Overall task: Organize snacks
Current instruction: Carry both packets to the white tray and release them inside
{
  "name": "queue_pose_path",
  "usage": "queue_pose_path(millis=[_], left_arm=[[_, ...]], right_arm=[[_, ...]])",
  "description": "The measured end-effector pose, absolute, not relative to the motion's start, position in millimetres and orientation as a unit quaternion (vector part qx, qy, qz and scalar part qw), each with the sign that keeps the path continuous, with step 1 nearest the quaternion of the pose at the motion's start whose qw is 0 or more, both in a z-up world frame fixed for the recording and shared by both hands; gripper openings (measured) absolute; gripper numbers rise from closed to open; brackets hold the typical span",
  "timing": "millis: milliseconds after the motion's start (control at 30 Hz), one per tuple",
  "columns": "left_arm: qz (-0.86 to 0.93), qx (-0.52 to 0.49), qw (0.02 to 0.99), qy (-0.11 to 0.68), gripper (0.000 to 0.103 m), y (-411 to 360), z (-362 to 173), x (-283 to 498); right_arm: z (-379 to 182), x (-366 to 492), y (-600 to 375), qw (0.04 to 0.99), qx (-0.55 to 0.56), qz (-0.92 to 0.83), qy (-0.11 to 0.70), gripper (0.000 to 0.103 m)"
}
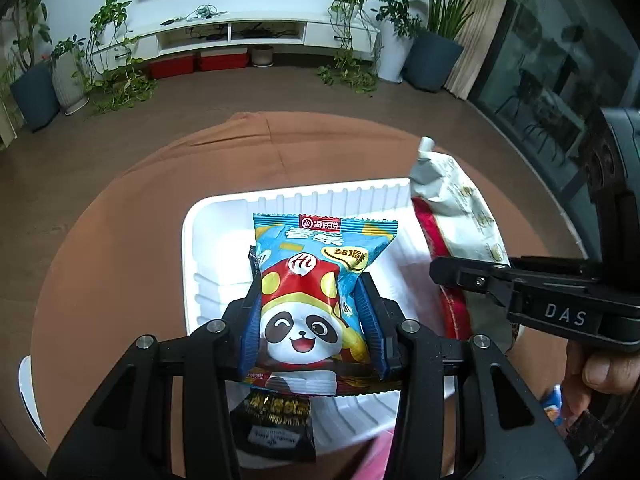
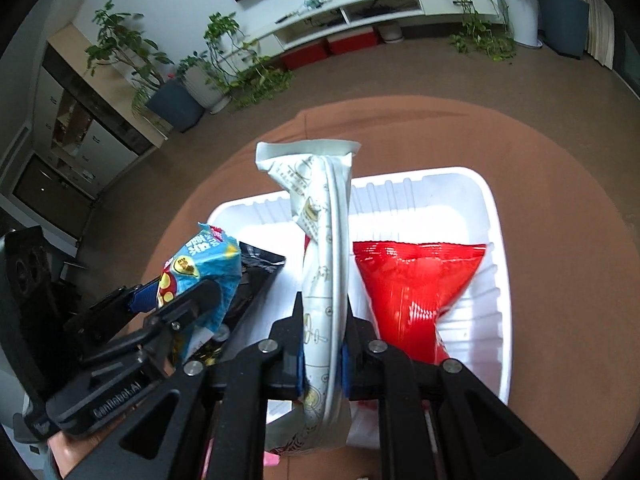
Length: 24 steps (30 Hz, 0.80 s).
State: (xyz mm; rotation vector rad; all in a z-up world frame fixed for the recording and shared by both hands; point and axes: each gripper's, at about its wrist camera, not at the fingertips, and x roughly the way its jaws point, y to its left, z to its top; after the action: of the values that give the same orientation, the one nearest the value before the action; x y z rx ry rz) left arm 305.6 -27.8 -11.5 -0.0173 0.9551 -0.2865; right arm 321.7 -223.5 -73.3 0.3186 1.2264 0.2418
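Snacks are in both of your grippers at once. Your left gripper has its blue-padded fingers clamped on the sides of the blue panda packet, which hangs at the centre of the left wrist view, over the near-left part of the white tray. A black packet shows just under the panda packet at the tray's near edge; whether it rests in the tray or on the rim is hard to tell.

Your right gripper is clenched tight on the white printed packet, pinching it edge-on so it stands up through the middle of the right wrist view. To its right, the red packet lies flat in the tray.

Both loads are above the tray, which sits on the brown-covered counter. To place them well, I would lower one at a time, since your two grippers sit close together at the tray's near side. Aim the panda packet at the bare floor in the upper left of the tray, clear of the black packet. Lay the white packet flat beside the red one, not on it, and let go only once each packet touches down.
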Motion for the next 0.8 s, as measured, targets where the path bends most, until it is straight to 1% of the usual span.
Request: queue_pose_path(millis=[200, 333, 467, 567, 600, 633, 700, 800], left_arm=[[-0.124, 0.015, 0.878, 0.462, 0.042, -40, -36, 317], [-0.117, 0.029, 0.88, 0.458, 0.042, -44, -45, 317], [-0.114, 0.026, 0.879, 0.462, 0.047, -38, -52, 322], [-0.112, 0.023, 0.88, 0.461, 0.048, -33, -54, 323], [-0.112, 0.023, 0.88, 0.461, 0.05, -31, -55, 323], [-0.113, 0.024, 0.88, 0.461, 0.052, -30, -55, 323], [-0.112, 0.022, 0.88, 0.461, 0.06, -30, -53, 319], [-0.113, 0.024, 0.88, 0.461, 0.061, -32, -55, 317]], right_arm=[[-97, 330, -214, 0.796, 0.114, 0.103, 0.586, 0.014], [-99, 328, -209, 0.797, 0.102, 0.099, 0.587, 0.014], [-101, 328, -206, 0.798, 0.088, 0.097, 0.589, 0.016], [-100, 327, -208, 0.798, 0.092, 0.093, 0.588, 0.021], [-100, 327, -208, 0.798, 0.092, 0.094, 0.588, 0.024], [-99, 327, -208, 0.799, 0.092, 0.094, 0.587, 0.027], [-97, 326, -208, 0.8, 0.093, 0.095, 0.585, 0.031], [-93, 325, -207, 0.803, 0.091, 0.096, 0.582, 0.033]])
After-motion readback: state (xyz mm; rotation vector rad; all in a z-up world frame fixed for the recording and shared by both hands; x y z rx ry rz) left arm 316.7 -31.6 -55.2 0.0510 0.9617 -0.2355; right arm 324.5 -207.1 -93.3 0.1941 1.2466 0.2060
